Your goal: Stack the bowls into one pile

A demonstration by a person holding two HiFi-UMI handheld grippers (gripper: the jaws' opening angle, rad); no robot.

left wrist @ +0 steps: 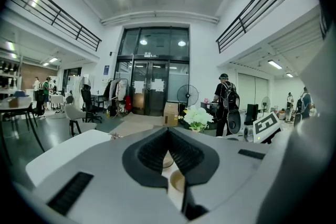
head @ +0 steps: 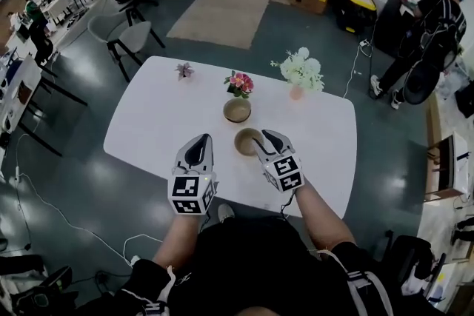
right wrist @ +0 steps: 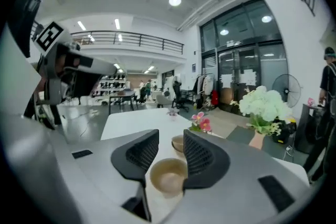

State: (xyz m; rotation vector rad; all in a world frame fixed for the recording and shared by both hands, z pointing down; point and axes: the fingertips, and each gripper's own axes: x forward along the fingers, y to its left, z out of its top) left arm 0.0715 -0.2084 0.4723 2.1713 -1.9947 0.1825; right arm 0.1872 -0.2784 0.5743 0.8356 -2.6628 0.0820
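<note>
Two tan bowls stand apart on the white table: a near bowl and a far bowl. My right gripper is at the near bowl's right rim. In the right gripper view its jaws stand open with the near bowl low between them, neither pad pressing on it, and the far bowl just beyond. My left gripper hovers to the left of the near bowl, shut and empty. In the left gripper view both bowls show through the gap below the fingertips.
Behind the far bowl stands a pot of pink flowers. A vase of white flowers is at the back right and a small purple flower at the back left. A chair and a person are off the table.
</note>
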